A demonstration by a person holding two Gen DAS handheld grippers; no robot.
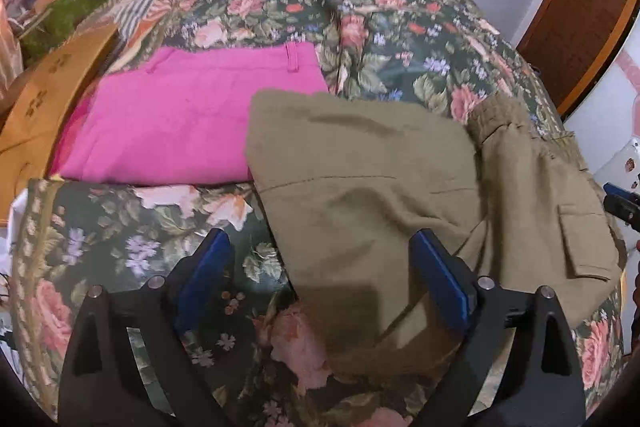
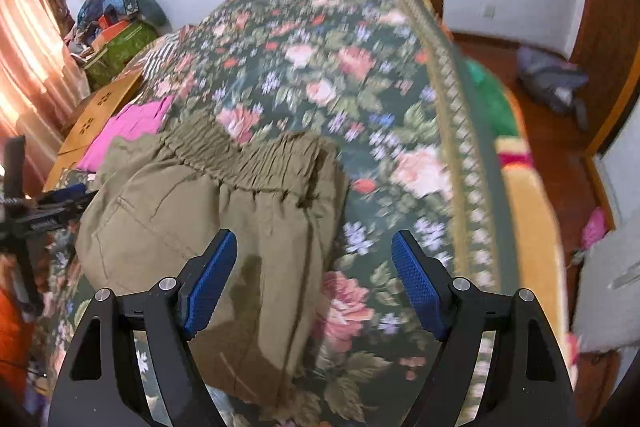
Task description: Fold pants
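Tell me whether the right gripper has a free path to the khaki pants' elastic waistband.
Probably yes: the right gripper is open and empty, and the waistband lies uncovered ahead on the floral bedspread.

The olive-khaki cargo pants (image 1: pixel 360 179) lay folded on the floral bedspread (image 1: pixel 120 247), one layer doubled over another into a thick, rumpled bundle. The gathered elastic waistband (image 2: pixel 248 155) faced the far side of the bed, and a flapped cargo pocket (image 1: pixel 580 243) showed near one edge. Their far corner overlapped folded pink pants (image 1: pixel 180 115) beside them.
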